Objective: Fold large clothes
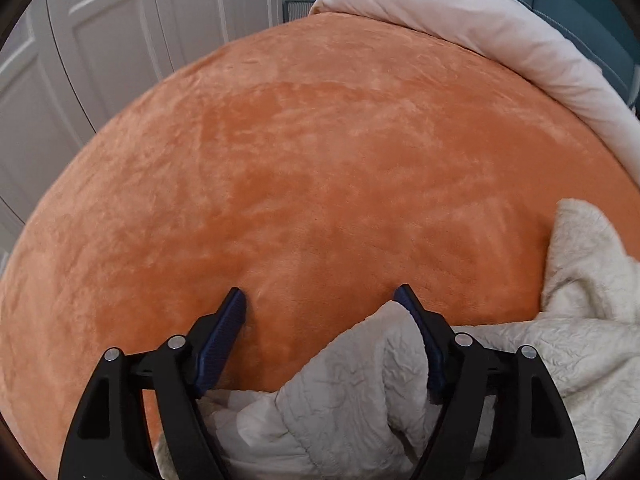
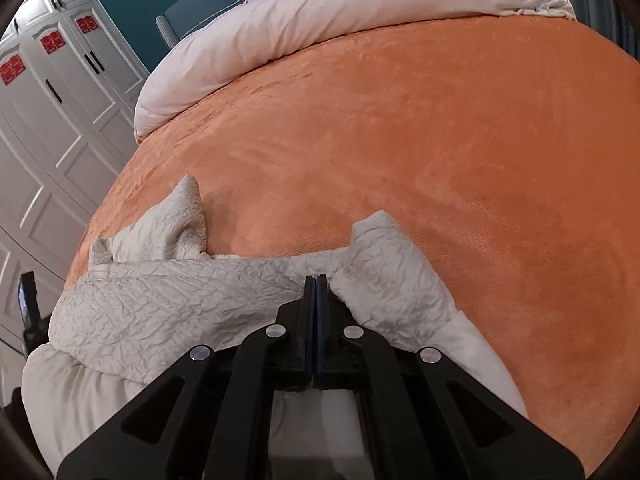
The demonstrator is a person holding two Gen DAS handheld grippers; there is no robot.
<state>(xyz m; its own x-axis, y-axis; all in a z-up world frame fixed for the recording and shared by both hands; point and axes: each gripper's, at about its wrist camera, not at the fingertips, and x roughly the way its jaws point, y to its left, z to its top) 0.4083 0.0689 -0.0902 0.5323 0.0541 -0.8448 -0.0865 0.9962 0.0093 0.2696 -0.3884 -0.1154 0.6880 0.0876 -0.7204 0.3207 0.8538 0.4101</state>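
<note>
Holding cream garment [image 2: 168,300] on bed [image 2: 440,140]: right gripper [image 2: 316,280] clamped together, left gripper [image 1: 320,300] apart; I risk uneven fold.

Cream garment [image 1: 352,392]: lower part cut off by frame edge, both views | right gripper [image 2: 316,280]: whether cloth is pinched, not discernible | wardrobe stickers [image 2: 50,43]: illegible

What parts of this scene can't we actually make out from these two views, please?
- Cream garment: its near part runs under the tool bodies and off the bottom edge in both views, so its type stays unknown.
- Right tool: shut; whether cloth is pinched is hidden by its own pads.
- Left tool: open; the garment folds partly cover its right pad.
- Red wardrobe stickers: too small to read.
</note>
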